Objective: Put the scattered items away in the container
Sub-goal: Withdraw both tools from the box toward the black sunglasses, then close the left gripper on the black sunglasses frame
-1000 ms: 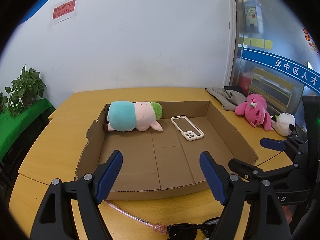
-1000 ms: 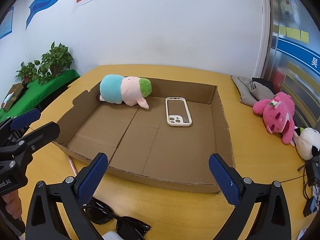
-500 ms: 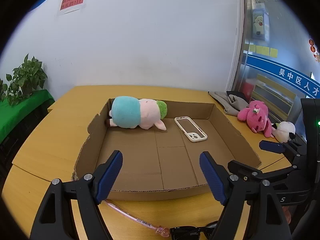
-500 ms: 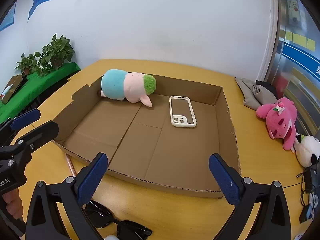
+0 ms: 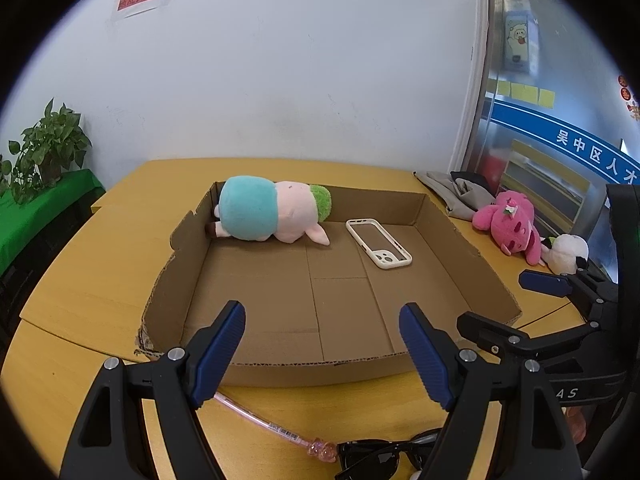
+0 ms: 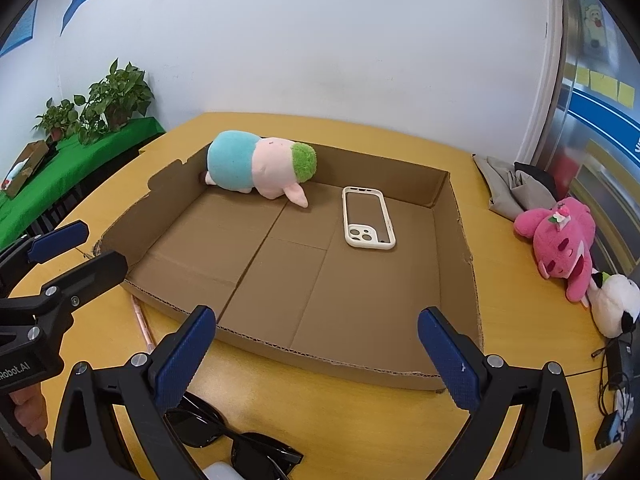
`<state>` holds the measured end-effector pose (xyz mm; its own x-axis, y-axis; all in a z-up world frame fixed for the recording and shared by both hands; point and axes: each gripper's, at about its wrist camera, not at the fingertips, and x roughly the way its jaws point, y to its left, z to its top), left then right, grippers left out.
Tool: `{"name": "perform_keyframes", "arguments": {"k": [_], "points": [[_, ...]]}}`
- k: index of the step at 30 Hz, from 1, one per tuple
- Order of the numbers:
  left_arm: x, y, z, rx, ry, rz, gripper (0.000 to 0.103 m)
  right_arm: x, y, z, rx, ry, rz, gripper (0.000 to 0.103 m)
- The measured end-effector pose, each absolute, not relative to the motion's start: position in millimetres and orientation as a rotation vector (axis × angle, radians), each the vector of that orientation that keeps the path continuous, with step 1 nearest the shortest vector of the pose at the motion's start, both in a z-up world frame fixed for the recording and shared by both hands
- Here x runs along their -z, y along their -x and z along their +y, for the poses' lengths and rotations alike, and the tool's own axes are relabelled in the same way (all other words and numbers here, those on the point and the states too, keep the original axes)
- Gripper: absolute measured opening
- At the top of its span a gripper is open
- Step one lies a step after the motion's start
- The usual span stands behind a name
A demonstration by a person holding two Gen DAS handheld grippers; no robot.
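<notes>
While both my grippers hover as they did a second ago, nothing has gone in: left gripper (image 5: 322, 340) and right gripper (image 6: 316, 344) gape empty, the cardboard box (image 6: 466, 248) just ahead, sunglasses (image 6: 236, 444) and pink pen (image 5: 260, 420) beneath them, still to collect.

A shallow brown cardboard tray (image 6: 464, 240) sits open on the table. A teal, pink and green plush pig (image 6: 260, 164) lies on its side in its far left corner; a white phone case (image 6: 368, 218) lies flat beside it. Black sunglasses (image 6: 240, 440) and a pink pen (image 5: 260, 420) lie by the table's near edge.
</notes>
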<state>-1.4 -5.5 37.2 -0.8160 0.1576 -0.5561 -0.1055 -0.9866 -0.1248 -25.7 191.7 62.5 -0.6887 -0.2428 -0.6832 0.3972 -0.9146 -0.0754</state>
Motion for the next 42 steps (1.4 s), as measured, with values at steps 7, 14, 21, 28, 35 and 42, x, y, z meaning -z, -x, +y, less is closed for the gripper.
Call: {"name": "perform_keyframes", "arguments": {"k": [7, 14, 21, 28, 35, 42], "points": [[-18, -6, -8, -2.821, 0.964, -0.130, 0.079, -44, 15, 207, 2.542, -1.056, 0.321, 0.103], [16, -15, -6, -2.701, 1.086, -0.102, 0.079, 5, -5, 222, 2.390, -1.203, 0.310, 0.103], [46, -14, 17, -2.520, 1.176, -0.028, 0.079, 51, -18, 211, 2.228, -1.345, 0.301, 0.103], [70, -9, 36, -2.397, 1.273, 0.010, 0.078, 65, -15, 195, 2.177, -1.379, 0.288, 0.101], [78, -8, 43, -2.419, 1.295, 0.088, 0.070, 69, -19, 183, 2.183, -1.358, 0.414, 0.082], [75, -9, 44, -2.435, 1.302, 0.129, 0.053, 65, -17, 184, 2.202, -1.343, 0.424, 0.070]]}}
